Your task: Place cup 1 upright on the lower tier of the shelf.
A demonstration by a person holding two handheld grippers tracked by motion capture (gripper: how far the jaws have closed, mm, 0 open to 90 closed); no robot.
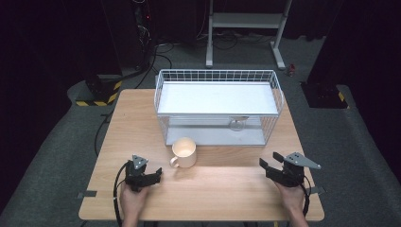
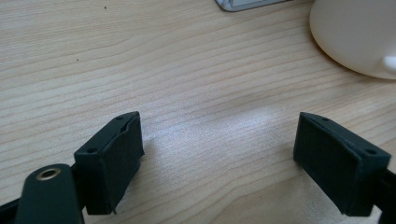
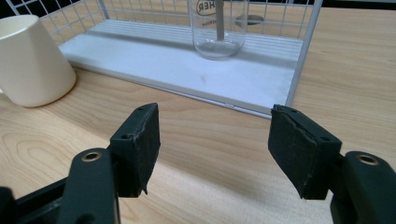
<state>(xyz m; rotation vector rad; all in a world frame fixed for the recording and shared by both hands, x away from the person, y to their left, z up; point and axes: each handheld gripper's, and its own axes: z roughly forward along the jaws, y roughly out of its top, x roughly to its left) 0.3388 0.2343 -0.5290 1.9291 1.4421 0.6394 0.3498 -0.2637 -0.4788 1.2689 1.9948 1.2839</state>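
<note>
My left gripper [image 1: 152,177] near the desk's [image 1: 222,189] front edge, jaws wide and empty, my right gripper [image 1: 270,165] by the front right corner, jaws apart, nothing between, cream mug [image 1: 184,152] mid-desk, just before the wire basket [image 1: 217,105], glass jar [image 3: 217,28] inside.

mugs: 1 [image 1: 184,152] | glass jars: 1 [image 3: 217,28] | wire racks: 1 [image 1: 279,94] | tables: 1 [image 1: 227,184] | hand-held grippers: 2 [image 1: 159,176] [image 1: 268,161]

Each hand carries a black two-jaw tool: the left gripper [image 1: 150,179] at the lower left, the right gripper [image 1: 270,161] at the lower right. Grey three-cornered plates top both, and black cables loop back from them. Close up, the fingers [image 3: 138,142] are blocky black pads with small screw holes and brass-ringed pivots.
</note>
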